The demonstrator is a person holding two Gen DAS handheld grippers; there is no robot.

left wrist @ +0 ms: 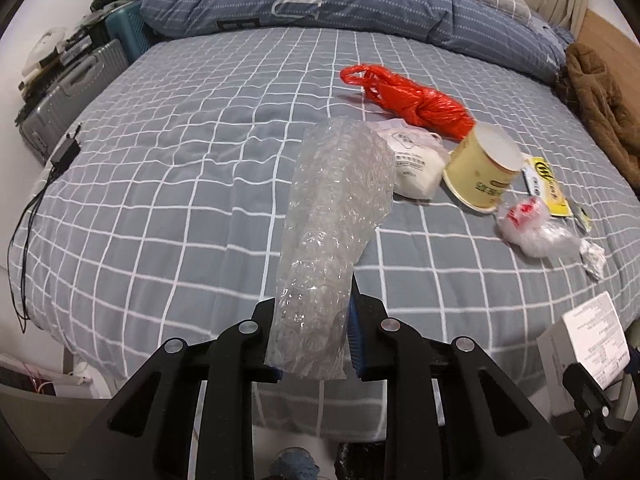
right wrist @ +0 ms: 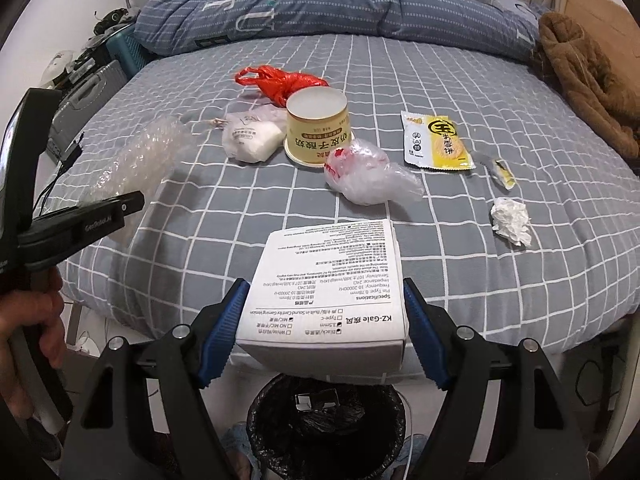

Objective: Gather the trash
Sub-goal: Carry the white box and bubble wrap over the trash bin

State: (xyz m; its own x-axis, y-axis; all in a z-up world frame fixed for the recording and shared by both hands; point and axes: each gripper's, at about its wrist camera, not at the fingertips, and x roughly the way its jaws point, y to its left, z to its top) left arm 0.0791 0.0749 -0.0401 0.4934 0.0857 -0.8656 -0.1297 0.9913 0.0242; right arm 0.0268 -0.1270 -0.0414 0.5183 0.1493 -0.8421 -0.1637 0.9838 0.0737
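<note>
Above the bin [right wrist: 324,432], my right gripper [right wrist: 326,322] clamped the box [right wrist: 328,284] for dropping, while my left gripper [left wrist: 312,340] pinched bubble wrap [left wrist: 336,208] ready to follow.

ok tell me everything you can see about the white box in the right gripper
The box is a small white cardboard carton, its top face covered in black print: a specifications list, checkboxes and "KZ-Gale", reading upside down from this camera. It looks intact and closed. It lies roughly level between the blue pads of the right gripper, which press on its two sides. It hangs in the air past the bed edge, above a black-lined bin.
</note>
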